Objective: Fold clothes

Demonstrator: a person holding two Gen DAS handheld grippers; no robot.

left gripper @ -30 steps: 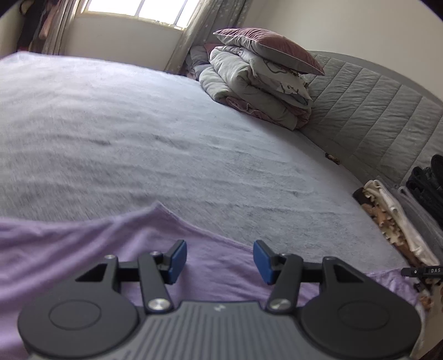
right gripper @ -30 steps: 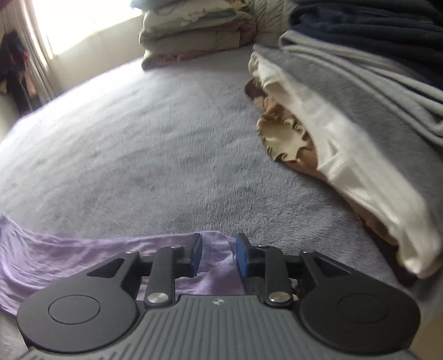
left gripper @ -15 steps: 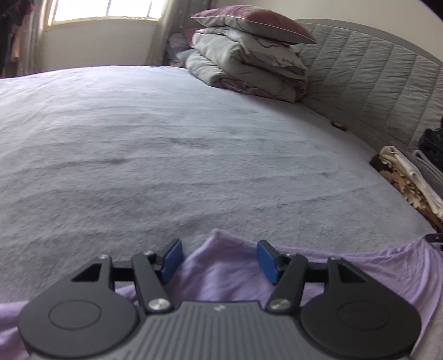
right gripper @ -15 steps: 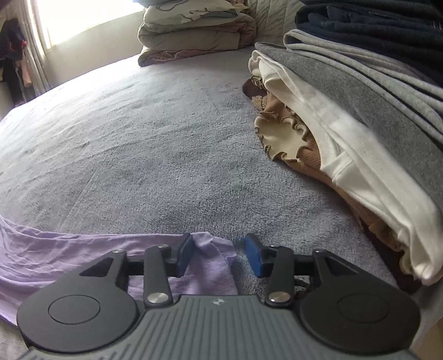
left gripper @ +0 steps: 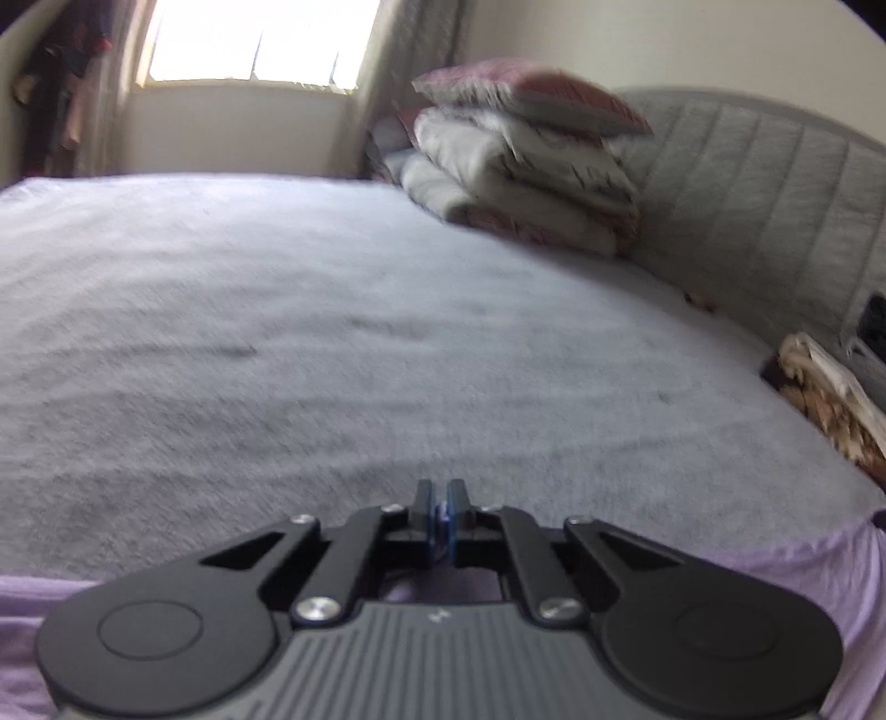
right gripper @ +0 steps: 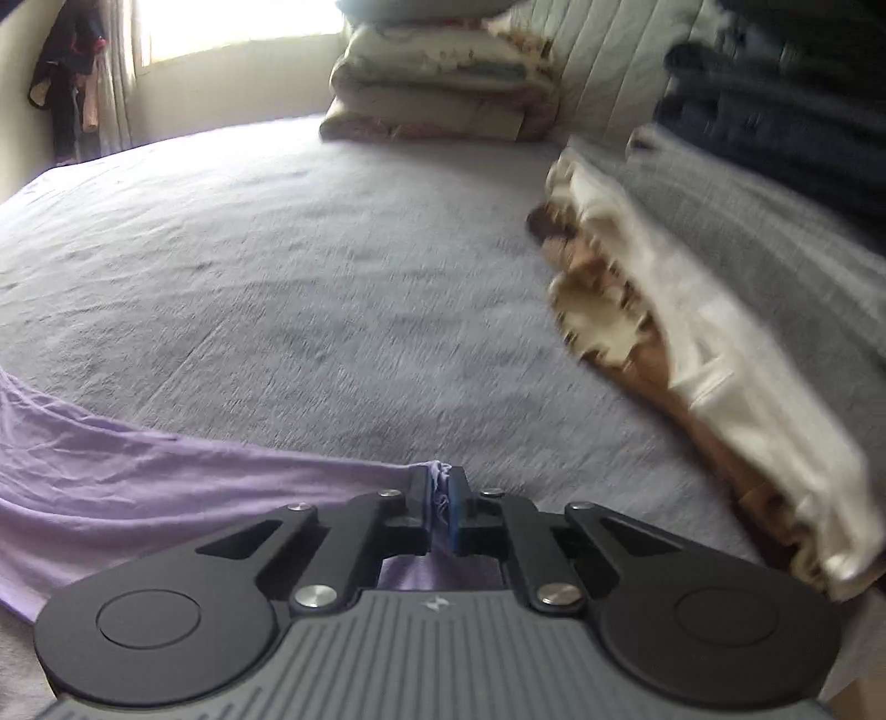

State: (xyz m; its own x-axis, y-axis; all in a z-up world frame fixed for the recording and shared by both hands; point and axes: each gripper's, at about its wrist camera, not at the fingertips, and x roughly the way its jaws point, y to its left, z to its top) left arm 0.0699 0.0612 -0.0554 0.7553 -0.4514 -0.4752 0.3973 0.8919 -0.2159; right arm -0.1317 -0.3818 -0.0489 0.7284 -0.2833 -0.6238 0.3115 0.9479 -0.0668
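A lilac garment (left gripper: pixel 797 570) lies along the near edge of the grey bed (left gripper: pixel 332 343). My left gripper (left gripper: pixel 440 498) is shut on a fold of its edge, a sliver of lilac cloth showing between the blue pads. In the right wrist view the same garment (right gripper: pixel 138 487) stretches off to the left, and my right gripper (right gripper: pixel 441 481) is shut on its bunched corner, which pokes up between the pads. Most of the cloth under both grippers is hidden by their bodies.
Folded quilts and a pillow (left gripper: pixel 526 166) are stacked at the far end by the padded headboard (left gripper: pixel 775 194). A pile of folded clothes (right gripper: pixel 720 288) in cream, brown, grey and dark blue lies on the right side of the bed. A window (left gripper: pixel 255 39) is behind.
Both grippers closed from open onto the lilac garment's edge. The left view shifted along the bed, so less of the cloth shows ahead of it.
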